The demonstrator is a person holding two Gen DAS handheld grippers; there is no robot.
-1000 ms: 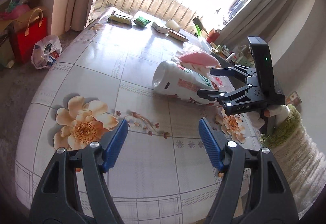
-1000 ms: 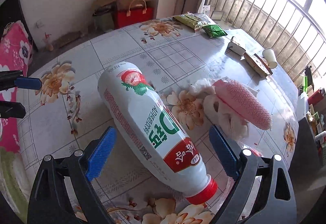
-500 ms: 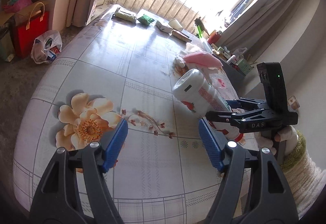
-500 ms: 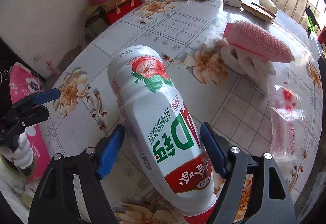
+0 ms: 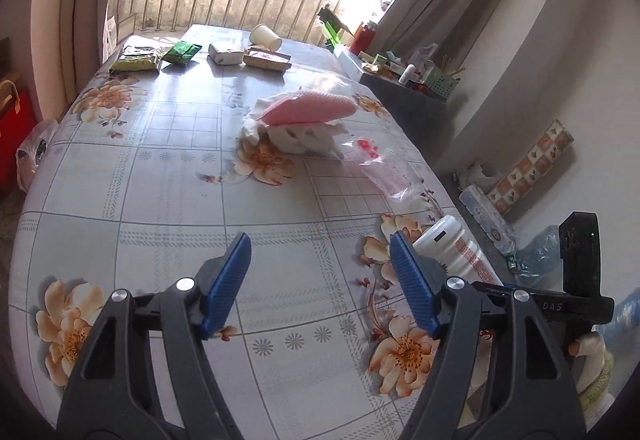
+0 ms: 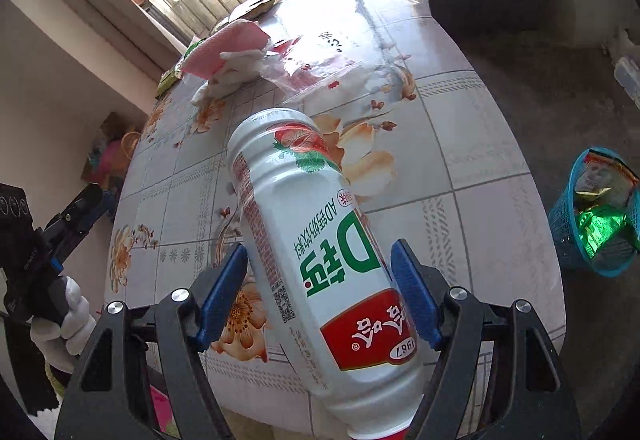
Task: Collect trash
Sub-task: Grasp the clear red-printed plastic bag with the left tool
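Observation:
A white milk-drink bottle (image 6: 312, 224) with a red and green label and a red cap is clamped between my right gripper's (image 6: 320, 252) blue pads, whose jaws are closing on it. It hangs tilted above the near right corner of the floral table (image 5: 160, 199). In the left wrist view the bottle's base (image 5: 452, 248) shows just right of my left gripper (image 5: 318, 252). The left one stands open over the tablecloth with nothing between its fingers. On the floor to the right of the table, a blue basket (image 6: 592, 236) holds wrappers.
Mid-table lie a pink scrubber on white cloth (image 5: 308, 109) and a clear plastic bag (image 5: 384, 171). At the far end are a paper cup (image 5: 264, 35), snack packets (image 5: 136, 57) and small boxes (image 5: 226, 53). A cluttered dark cabinet (image 5: 404, 95) stands right of the table.
The right gripper closed on the bottle, lifted it off the table and rolled while carrying it toward the table's right edge. The left gripper swung right, still open.

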